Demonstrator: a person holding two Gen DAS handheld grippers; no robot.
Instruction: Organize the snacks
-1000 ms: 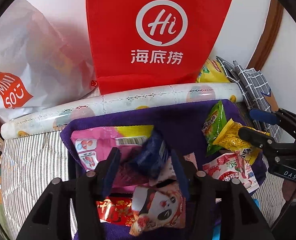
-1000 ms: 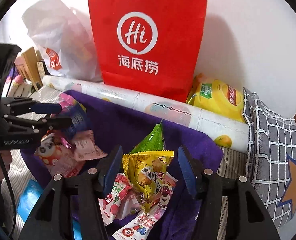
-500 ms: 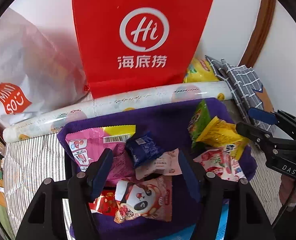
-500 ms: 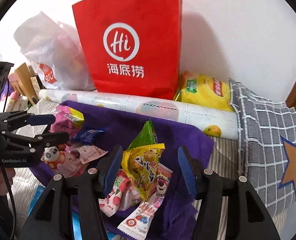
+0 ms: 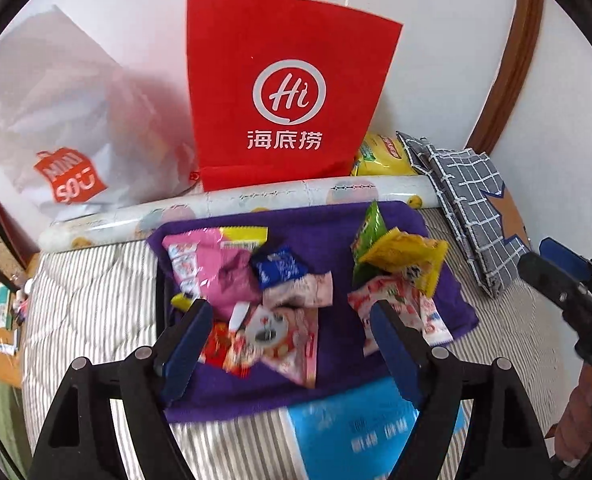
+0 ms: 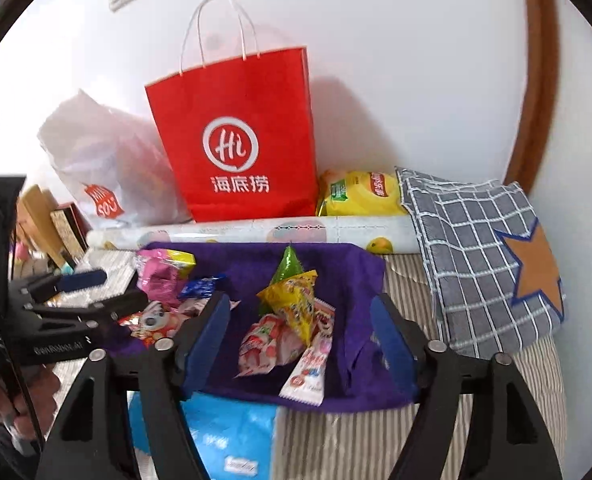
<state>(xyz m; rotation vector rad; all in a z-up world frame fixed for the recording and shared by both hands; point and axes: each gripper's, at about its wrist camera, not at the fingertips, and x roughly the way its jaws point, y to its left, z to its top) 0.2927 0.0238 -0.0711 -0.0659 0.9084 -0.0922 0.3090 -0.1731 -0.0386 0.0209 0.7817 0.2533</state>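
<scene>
On the striped bed, a purple cloth (image 5: 328, 236) carries two heaps of snack packets: a pink, blue and panda-printed heap (image 5: 251, 292) at its left, a green, yellow and strawberry-printed heap (image 6: 291, 320) at its right. The left gripper (image 5: 291, 344) and right gripper (image 6: 300, 340) have just been opening; both stand wide above the cloth, grasping nothing. A light-blue pack (image 6: 231, 436) at the cloth's near edge is blurred and partly hidden.

Left claw (image 5: 291, 336) and right claw (image 6: 302, 330) both angled downward, jaws just opened wide, nothing gripped
</scene>
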